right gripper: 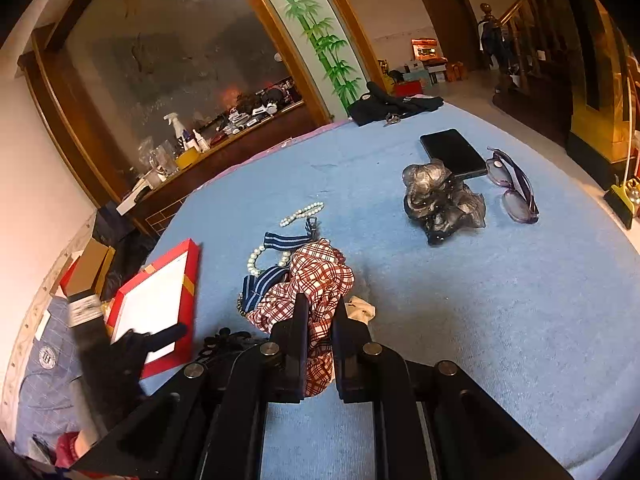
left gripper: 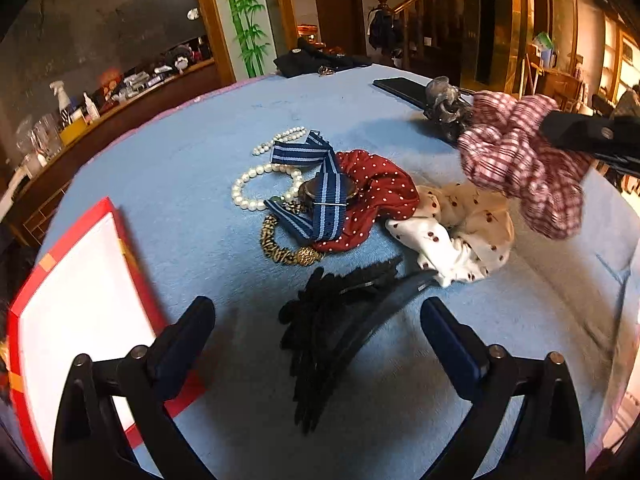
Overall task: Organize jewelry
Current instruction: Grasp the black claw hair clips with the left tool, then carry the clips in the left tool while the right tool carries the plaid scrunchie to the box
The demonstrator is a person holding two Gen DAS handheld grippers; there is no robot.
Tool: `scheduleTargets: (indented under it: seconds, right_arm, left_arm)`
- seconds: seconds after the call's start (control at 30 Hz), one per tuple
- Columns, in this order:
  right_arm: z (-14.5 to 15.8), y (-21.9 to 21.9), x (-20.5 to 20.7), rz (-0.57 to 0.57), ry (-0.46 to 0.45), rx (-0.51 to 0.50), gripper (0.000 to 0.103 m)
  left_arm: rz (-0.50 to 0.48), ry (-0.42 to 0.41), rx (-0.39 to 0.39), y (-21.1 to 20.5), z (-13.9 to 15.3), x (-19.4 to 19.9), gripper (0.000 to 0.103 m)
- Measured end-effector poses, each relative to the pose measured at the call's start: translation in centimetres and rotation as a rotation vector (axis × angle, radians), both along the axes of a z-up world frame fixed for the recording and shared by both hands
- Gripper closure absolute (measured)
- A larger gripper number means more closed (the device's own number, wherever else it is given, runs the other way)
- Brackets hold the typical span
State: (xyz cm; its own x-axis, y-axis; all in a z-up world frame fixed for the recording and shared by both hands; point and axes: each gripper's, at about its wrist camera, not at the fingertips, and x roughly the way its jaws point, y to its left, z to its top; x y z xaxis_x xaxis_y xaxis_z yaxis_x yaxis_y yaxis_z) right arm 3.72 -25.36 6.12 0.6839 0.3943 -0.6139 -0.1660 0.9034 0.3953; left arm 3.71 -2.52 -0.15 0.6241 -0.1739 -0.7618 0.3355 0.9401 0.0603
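Right tongs (right gripper: 320, 320): jaws drawn narrow and pinched on the plaid scrunchie (right gripper: 316, 280), red-and-white check fabric bunched between the two fingers and lifted off the surface (right gripper: 480, 320); from the left wrist view the same scrunchie hangs in the air at the far right, above the cream cherry-print scrunchie (left gripper: 456, 232), apparently clear of it.

Left tongs (left gripper: 316, 328): jaws spread wide, holding nothing; they hover low over the black flower hair clip (left gripper: 340, 320), which lies between the fingers' line without visible contact.

Remaining lot on the blue surface: red polka-dot scrunchie (left gripper: 372, 196); blue striped watch strap (left gripper: 324, 196) lying over it; pearl bracelet (left gripper: 260, 188) just beside; gold-and-black braided bracelet (left gripper: 280, 240) partly under the strap; grey organza hair piece (right gripper: 440, 200) well apart, near a black phone (right gripper: 452, 152) and purple glasses (right gripper: 516, 188).

Destination, by judgement: red-edged box (left gripper: 80, 300) with white interior, at the left edge of the surface, nothing visible inside it.

Handling note for the step in hand, judged as carrying the plaid scrunchie to the box: keep the pinch firm, since soft fabric slips; travel high enough to clear the strap and pearls, which could snag and drag; pass behind or above the left tongs; release only once the fabric hangs over the white interior, not the rim.
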Motion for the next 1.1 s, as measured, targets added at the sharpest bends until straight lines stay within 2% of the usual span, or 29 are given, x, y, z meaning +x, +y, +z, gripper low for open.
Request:
scheduleTargets:
  seconds: [0.03, 0.07, 0.1, 0.13, 0.17, 0.23, 0.33, 0.4, 0.83, 1.1]
  right_arm:
    - [0.0, 0.0, -0.1, 0.002, -0.001, 0.001, 0.092]
    - [0.0, 0.0, -0.1, 0.005, -0.001, 0.003, 0.092]
    - [0.0, 0.0, -0.1, 0.006, 0.000, 0.007, 0.092]
    - [0.0, -0.1, -0.1, 0.006, 0.000, 0.011, 0.092]
    - [0.0, 0.0, -0.1, 0.008, 0.001, 0.013, 0.092]
    - [-0.1, 0.1, -0.1, 0.012, 0.002, 0.015, 0.092]
    - [-0.2, 0.3, -0.3, 0.017, 0.003, 0.014, 0.092]
    - [-0.3, 0.5, -0.5, 0.019, 0.004, 0.015, 0.092]
    - [0.3, 2.9, -1.8, 0.080, -0.030, 0.004, 0.092]
    - [0.9, 5.5, -2.4, 0.132, -0.048, -0.024, 0.092]
  left_arm:
    - [0.003, 0.017, -0.007, 0.0, -0.3, 0.2, 0.018]
    - [0.002, 0.034, -0.013, -0.1, -0.6, 0.7, 0.034]
    - [0.001, 0.052, -0.031, -0.1, -0.7, 0.7, 0.042]
    - [-0.002, 0.077, -0.051, 0.1, -1.0, 0.8, 0.061]
    - [-0.002, 0.091, -0.069, 0.1, -1.1, 0.7, 0.065]
    - [0.006, 0.084, -0.067, -0.1, -1.1, 0.4, 0.066]
    - [0.024, 0.064, -0.107, 0.4, -0.4, -0.3, 0.071]
    - [0.043, 0.048, -0.121, 0.6, -0.1, -0.8, 0.072]
    - [0.200, -0.176, -0.082, 3.4, 5.0, -4.6, 0.071]
    - [0.249, -0.214, -0.052, 5.0, 5.5, -5.6, 0.071]
